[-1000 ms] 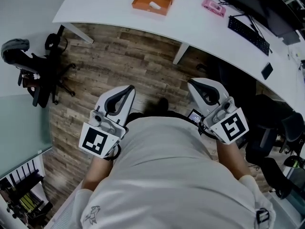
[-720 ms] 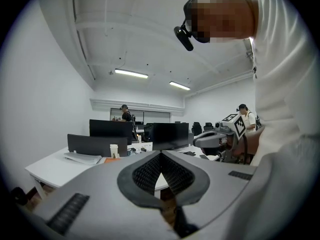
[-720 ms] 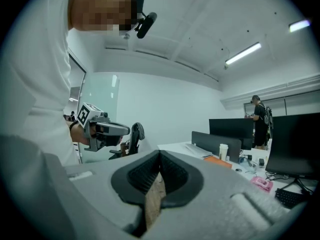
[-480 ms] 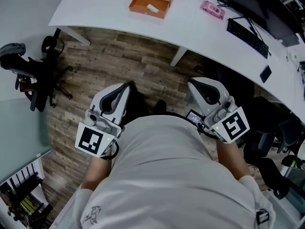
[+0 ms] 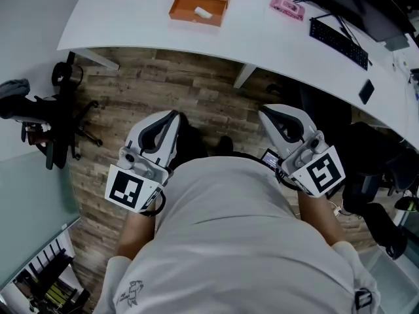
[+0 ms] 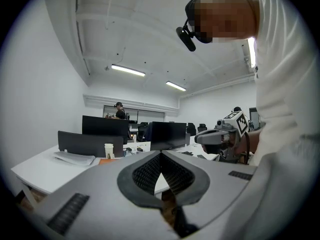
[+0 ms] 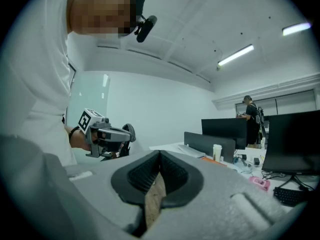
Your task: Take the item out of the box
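An orange box (image 5: pixel 200 0) stands open on the white table (image 5: pixel 131 25) at the far edge of the head view, with a small white item (image 5: pixel 201 12) inside it. The box shows as a thin orange strip (image 6: pixel 107 161) in the left gripper view and again (image 7: pixel 214 160) in the right gripper view. My left gripper (image 5: pixel 174 116) and right gripper (image 5: pixel 264 114) are held close to my body over the wooden floor, well short of the table. The jaws of each meet at their tips, left (image 6: pixel 161 153) and right (image 7: pixel 160 152), with nothing between them.
A white table leg (image 5: pixel 243 76) stands between me and the box. A black office chair (image 5: pixel 46 120) is at the left, another dark chair (image 5: pixel 380 175) at the right. A keyboard (image 5: pixel 337 41), a monitor (image 5: pixel 353 2) and a pink thing (image 5: pixel 288 6) lie right of the box.
The table and box have slid leftward in the head view and the floor has shifted beneath me. Both grippers keep their place in front of my body and stay shut.
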Available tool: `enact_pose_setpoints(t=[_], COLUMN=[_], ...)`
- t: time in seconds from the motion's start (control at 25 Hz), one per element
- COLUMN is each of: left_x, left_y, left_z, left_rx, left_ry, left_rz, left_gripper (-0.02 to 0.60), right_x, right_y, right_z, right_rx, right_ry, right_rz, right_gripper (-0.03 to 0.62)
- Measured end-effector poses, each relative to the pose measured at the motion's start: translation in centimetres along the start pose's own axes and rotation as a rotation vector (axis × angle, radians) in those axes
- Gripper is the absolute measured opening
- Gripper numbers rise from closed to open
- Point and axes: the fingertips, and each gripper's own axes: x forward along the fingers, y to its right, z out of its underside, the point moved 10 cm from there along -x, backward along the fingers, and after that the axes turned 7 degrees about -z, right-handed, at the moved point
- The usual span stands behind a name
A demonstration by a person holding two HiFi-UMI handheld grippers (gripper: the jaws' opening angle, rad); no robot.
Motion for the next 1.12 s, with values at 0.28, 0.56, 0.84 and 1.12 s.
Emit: enact_pose_setpoints(t=[0.28,0.56,0.84,1.12], left_x=[2.5,3.7,3.1,0.9], left_y=[-5.5,-12.5,-19.2,-25.4], left_z=[-0.4,-1.5,-2.3,-3.2], left_rx=[-0.007,-0.011,-0.024,-0.017], left_ry=[-0.011,-0.005,0.008,0.043], left_rz=[0.043,0.078,0.107,0.132], left_gripper=[-0.002,-0.002,-0.002,-0.002], right_x=[4.4,11.1,17.7,23.5], right_y=[1.8,3.2,3.0,1.4], right_z=[-0.6,-2.3,-4.6,-6.7], right_rx=[0.015,0.016,-0.002,-0.046], right_ry=[-0.015,-0.032,-0.040,-0.031], right_rz=[0.028,0.049,0.074,0.115], right_gripper=[0.003,0.003,0.003,0.003])
